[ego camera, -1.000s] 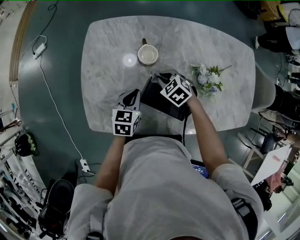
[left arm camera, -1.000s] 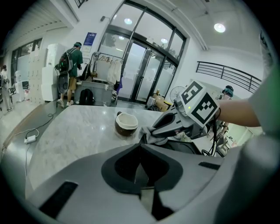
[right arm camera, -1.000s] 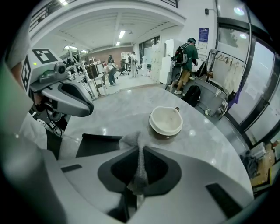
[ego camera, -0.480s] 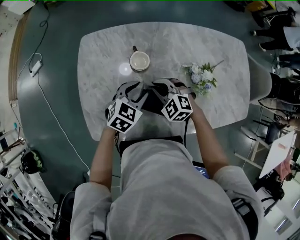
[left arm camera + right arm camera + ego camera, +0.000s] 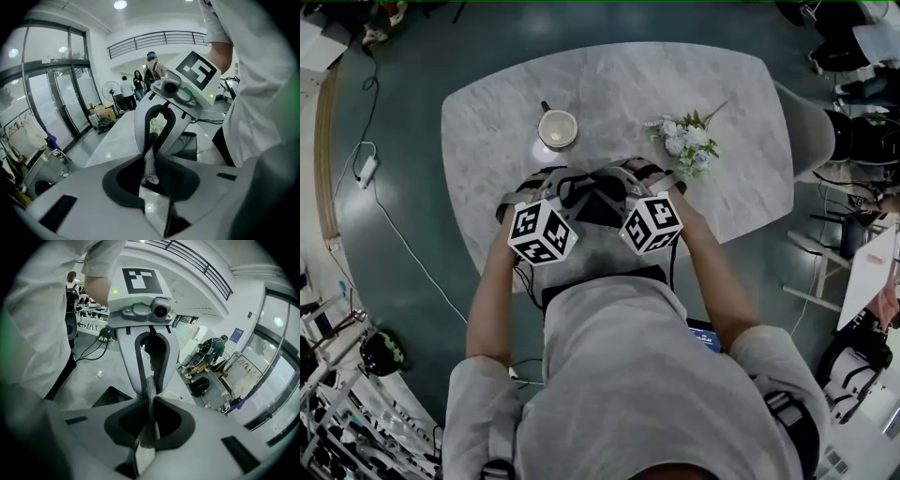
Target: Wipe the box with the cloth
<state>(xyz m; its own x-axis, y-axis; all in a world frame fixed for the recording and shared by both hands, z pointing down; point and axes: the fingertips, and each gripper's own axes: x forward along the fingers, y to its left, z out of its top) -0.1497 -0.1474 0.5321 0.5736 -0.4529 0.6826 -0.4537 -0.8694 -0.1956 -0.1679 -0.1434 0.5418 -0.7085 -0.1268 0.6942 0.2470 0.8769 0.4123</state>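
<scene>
Left claw: my left claw (image 5: 151, 151) is closing, already narrow, on a strip of pale grey woven cloth (image 5: 150, 169) that stands between its pads. They look to be touching it.
Right claw: my right claw (image 5: 151, 397) is clamped thin on the same cloth, tip to tip with the left.
Box: the flat black box (image 5: 600, 211) lies on the oval white marble tabletop (image 5: 609, 84), below both claws and between them. As far as I can see, the cloth is clear of it.
Just changed: a second ago my left claw sat low at the box's left side, apart from the right claw, which was over the box. Now the left has come across and rolled to face the right, and both are lifted off the box.
Meaning: I judge the wiping is paused while I take a second hold to spread or refold the cloth before it goes back onto the box.
Nearby: a white cup (image 5: 557, 127) stands beyond the claws, and a small posy of flowers (image 5: 682, 141) lies beyond the right one.
</scene>
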